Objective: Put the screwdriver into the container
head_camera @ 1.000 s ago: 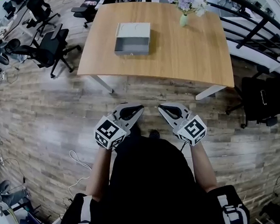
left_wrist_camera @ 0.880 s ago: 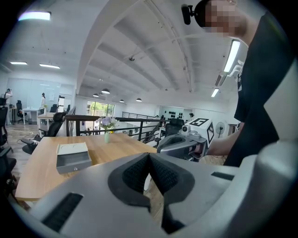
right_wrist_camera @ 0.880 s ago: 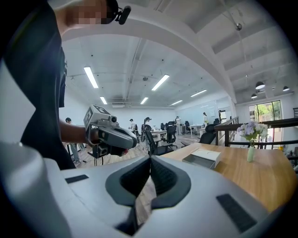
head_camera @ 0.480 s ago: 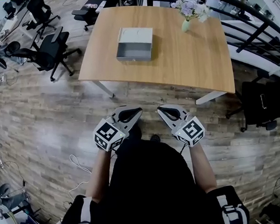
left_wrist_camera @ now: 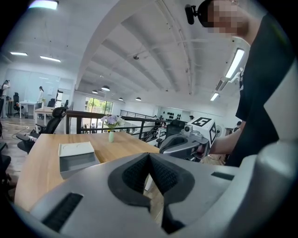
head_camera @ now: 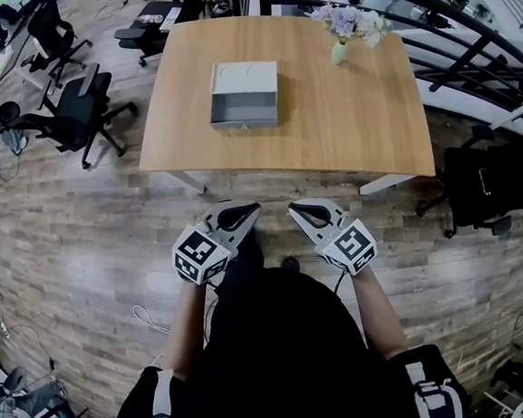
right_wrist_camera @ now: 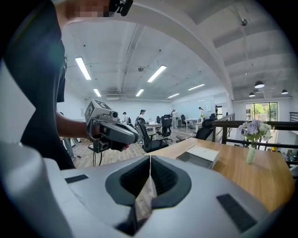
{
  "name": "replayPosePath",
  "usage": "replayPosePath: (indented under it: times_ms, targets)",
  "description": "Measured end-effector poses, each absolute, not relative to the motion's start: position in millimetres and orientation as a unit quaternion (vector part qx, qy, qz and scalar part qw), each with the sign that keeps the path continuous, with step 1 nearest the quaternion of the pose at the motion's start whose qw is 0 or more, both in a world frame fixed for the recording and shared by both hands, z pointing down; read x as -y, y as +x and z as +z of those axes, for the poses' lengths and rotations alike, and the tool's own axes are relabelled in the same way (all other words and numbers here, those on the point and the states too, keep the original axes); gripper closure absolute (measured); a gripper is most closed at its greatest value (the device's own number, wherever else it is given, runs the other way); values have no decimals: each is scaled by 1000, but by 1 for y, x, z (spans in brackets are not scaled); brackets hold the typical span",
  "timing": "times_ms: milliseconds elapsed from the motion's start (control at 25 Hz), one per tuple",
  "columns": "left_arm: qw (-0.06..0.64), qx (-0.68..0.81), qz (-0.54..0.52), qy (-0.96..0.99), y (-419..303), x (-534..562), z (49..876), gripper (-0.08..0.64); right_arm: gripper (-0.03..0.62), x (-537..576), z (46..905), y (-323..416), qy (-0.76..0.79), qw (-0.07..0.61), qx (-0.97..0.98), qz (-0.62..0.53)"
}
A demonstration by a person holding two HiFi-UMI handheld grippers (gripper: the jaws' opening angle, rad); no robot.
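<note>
Here the wooden table (head_camera: 343, 105) fills the upper part of the head view, standing on a plank floor (head_camera: 91, 237). On its left half sits the container (head_camera: 244, 94), a shallow rectangular box. It is white over its far part and grey and shadowed toward its near side.

The container lies well apart from both sets of jaws, past the table's near edge. The left gripper (head_camera: 248, 212) and the right gripper (head_camera: 300, 211) hang side by side over the floor, close in front of the person's dark shirt (head_camera: 282, 338). Their tips lean toward each other and point at the table. The box is ahead of the left gripper, slightly to its left.

Only the gripper views show the jaws closely. The left gripper's dark pads are clenched tip to tip with nothing between them, and so are the right gripper's. The left gripper view puts the container left of its jaws and the other gripper to the right, and the right gripper view shows the reverse. A small vase (head_camera: 341, 49) of purple flowers stands near the table's far right corner.
</note>
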State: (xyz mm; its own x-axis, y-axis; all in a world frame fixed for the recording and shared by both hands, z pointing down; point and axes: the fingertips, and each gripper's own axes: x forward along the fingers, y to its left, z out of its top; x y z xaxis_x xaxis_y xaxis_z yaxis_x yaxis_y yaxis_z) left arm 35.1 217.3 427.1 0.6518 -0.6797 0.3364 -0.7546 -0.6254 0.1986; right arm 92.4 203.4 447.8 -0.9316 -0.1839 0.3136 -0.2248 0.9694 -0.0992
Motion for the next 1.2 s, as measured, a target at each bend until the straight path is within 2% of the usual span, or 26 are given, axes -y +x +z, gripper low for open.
replayPosePath:
  times_ms: [320, 1200]
  targets:
    - [169, 379, 113, 903, 10, -183, 437, 537, 566, -171, 460, 64, 121, 187, 973, 62]
    - [155, 340, 123, 919, -68, -98, 440, 537, 566, -93, 470, -5, 179, 198, 961, 70]
